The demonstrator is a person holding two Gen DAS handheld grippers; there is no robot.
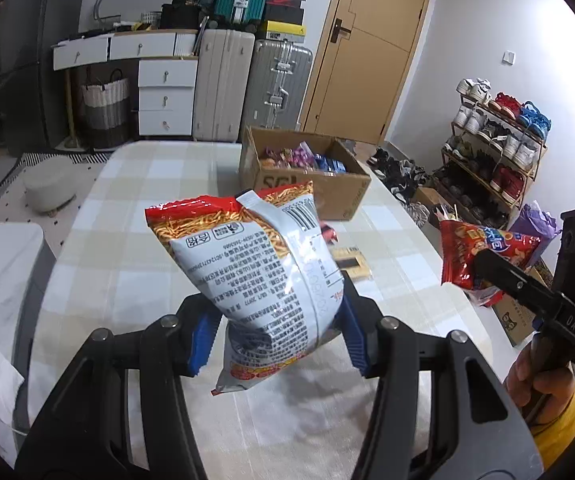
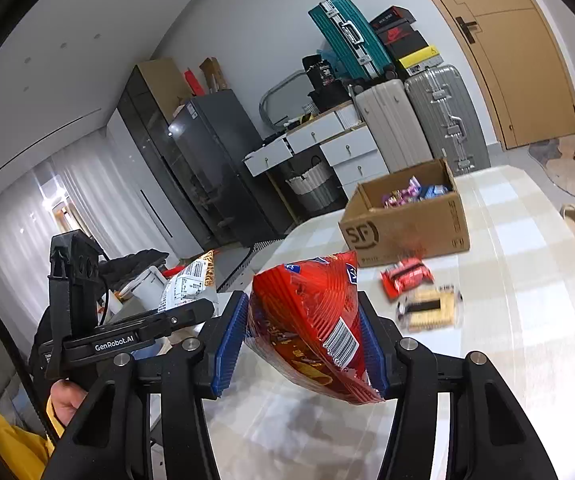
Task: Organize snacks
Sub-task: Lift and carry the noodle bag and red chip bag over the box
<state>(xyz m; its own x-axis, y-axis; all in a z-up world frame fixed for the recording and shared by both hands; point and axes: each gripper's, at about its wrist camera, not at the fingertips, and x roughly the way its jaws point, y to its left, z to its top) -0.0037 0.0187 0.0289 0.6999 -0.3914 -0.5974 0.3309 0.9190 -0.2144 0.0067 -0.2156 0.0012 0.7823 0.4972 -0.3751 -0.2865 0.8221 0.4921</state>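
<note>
Holding a bag in each hand, you have both loads lifted clear of the worktop (image 1: 127, 272), and the coming move turns on where the cardboard box (image 1: 307, 192) lies from each pair of tongs. Starting on your left: the left tongs (image 1: 275, 332) pinch the grey-and-red noodle snack bag (image 1: 255, 264) across its lower half, blue pads pressed into both sides, the bag's long axis standing roughly upright and leaning away from you. From these tongs the box sits ahead and slightly right, open side up, at the far part of the worktop. Moving right: the right tongs (image 2: 299, 340) are clamped on the red chip bag (image 2: 311, 320), which is crumpled between the pads and lies tilted, its long axis running from upper left to lower right in the right wrist view. From here the box (image 2: 407, 216) lies ahead and to the right, and I judge neither hand plainly nearer. Between you and the box, two small packets rest on the worktop: a red wrapped bar (image 2: 407, 276) and just nearer, a blurred pale biscuit pack (image 2: 429, 310). Counted: two tongs, two bags held, two loose packets, one box, which already holds several wrapped snacks, too jumbled to number.
</note>
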